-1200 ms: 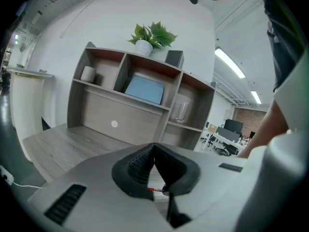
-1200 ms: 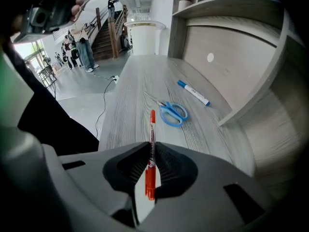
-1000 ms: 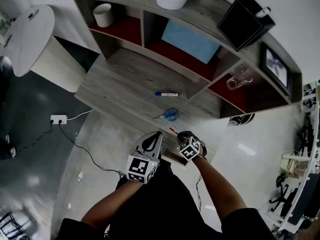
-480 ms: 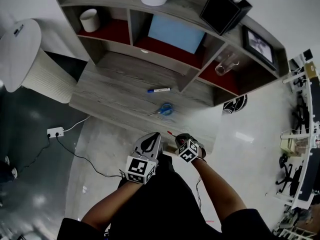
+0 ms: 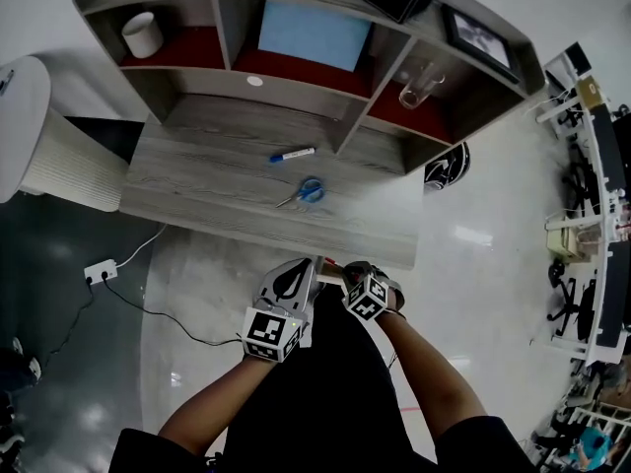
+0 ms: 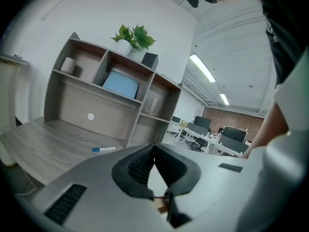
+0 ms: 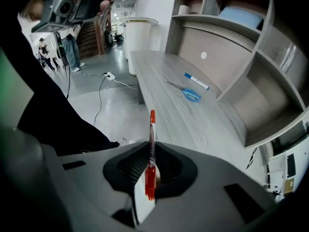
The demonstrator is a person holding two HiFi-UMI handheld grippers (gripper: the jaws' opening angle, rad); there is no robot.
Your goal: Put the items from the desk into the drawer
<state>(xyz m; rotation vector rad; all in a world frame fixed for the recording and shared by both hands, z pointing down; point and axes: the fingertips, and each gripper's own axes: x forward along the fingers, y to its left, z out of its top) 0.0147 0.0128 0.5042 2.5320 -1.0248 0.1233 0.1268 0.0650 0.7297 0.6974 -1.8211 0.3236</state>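
Observation:
My right gripper [image 5: 353,269] [image 7: 150,151] is shut on a red pen [image 7: 151,129] [image 5: 333,262], which sticks out past the jaws toward the grey wooden desk [image 5: 217,175]. Beside it at the desk's front edge, my left gripper [image 5: 312,264] [image 6: 161,197] has its jaws closed on a thin tan piece, seemingly the drawer front [image 5: 331,279]. A blue-capped marker [image 5: 293,154] [image 6: 104,149] [image 7: 196,81] and blue-handled scissors [image 5: 304,192] [image 7: 188,93] lie on the desktop, well beyond both grippers.
A shelf unit at the desk's back holds a white cup [image 5: 144,34], a blue board [image 5: 314,35] and a glass [image 5: 416,84]. A white round stand [image 5: 39,146] is to the left, and a power strip [image 5: 102,271] with its cable lies on the floor.
The head view has swung, so the desk now sits higher and squarer. Both grippers stay at the front edge, and the red pen is still in the right one.

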